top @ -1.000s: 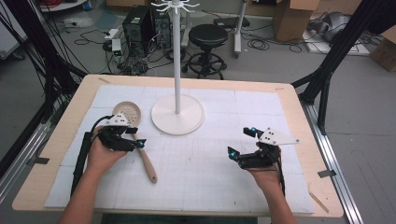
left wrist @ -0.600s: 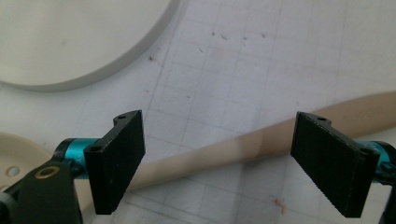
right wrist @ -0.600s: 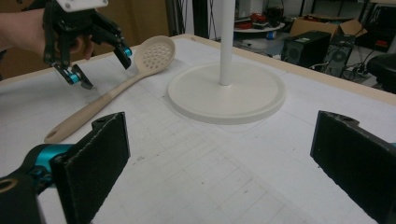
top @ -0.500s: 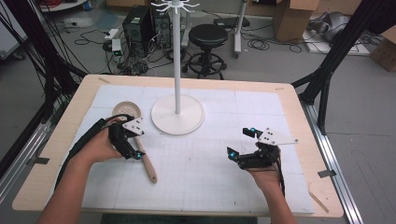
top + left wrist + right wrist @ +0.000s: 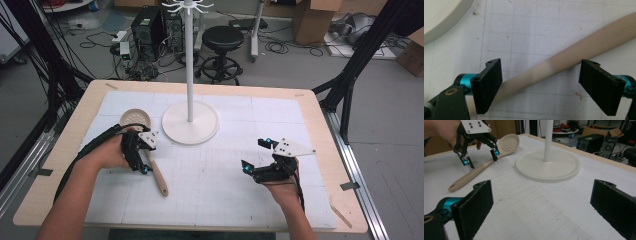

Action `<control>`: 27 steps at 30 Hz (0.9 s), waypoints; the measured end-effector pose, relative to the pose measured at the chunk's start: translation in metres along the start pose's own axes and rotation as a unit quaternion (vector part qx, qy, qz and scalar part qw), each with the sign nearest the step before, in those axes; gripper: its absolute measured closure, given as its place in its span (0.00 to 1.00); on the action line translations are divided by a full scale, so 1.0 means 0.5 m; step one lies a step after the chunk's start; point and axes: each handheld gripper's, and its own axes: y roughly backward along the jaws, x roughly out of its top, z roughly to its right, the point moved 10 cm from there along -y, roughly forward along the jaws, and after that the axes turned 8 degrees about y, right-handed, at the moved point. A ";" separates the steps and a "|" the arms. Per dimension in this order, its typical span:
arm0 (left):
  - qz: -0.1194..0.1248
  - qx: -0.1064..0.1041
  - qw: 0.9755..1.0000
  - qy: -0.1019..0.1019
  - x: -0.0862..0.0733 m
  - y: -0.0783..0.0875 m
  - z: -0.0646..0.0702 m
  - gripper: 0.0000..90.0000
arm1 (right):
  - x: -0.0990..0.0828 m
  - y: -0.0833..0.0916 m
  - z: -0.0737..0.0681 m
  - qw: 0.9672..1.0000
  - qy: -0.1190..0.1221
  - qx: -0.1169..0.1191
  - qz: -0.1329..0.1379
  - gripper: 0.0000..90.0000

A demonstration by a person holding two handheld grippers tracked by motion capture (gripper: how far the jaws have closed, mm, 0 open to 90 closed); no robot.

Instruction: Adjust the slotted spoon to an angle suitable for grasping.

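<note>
A beige spoon with holes (image 5: 150, 150) lies on the white mat (image 5: 225, 200), left of the white stand (image 5: 190, 122). The left gripper (image 5: 141, 157) hangs over its handle, jaws spread on both sides. The right gripper (image 5: 255, 157) waits far right, jaws wide apart, holding nothing.

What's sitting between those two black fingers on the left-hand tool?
The handle of the beige slotted spoon crosses slantwise between the open left gripper's fingers, over the white gridded mat, seen in the left gripper view.
</note>
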 end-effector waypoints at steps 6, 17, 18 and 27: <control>-0.015 0.001 0.999 -0.051 -0.012 -0.009 -0.014 0.25 | -0.005 -0.004 -0.003 1.000 0.001 0.004 -0.006 0.04; -0.094 -0.016 0.994 -0.060 -0.008 0.001 0.033 0.72 | -0.007 -0.006 -0.004 1.000 0.004 0.004 -0.010 0.04; -0.099 -0.018 0.993 -0.056 -0.009 0.002 0.039 0.72 | -0.006 -0.005 -0.004 1.000 0.003 0.004 -0.009 0.04; -0.093 -0.023 0.995 -0.027 -0.007 0.000 0.058 0.84 | -0.005 -0.004 -0.003 1.000 0.004 0.004 -0.007 0.04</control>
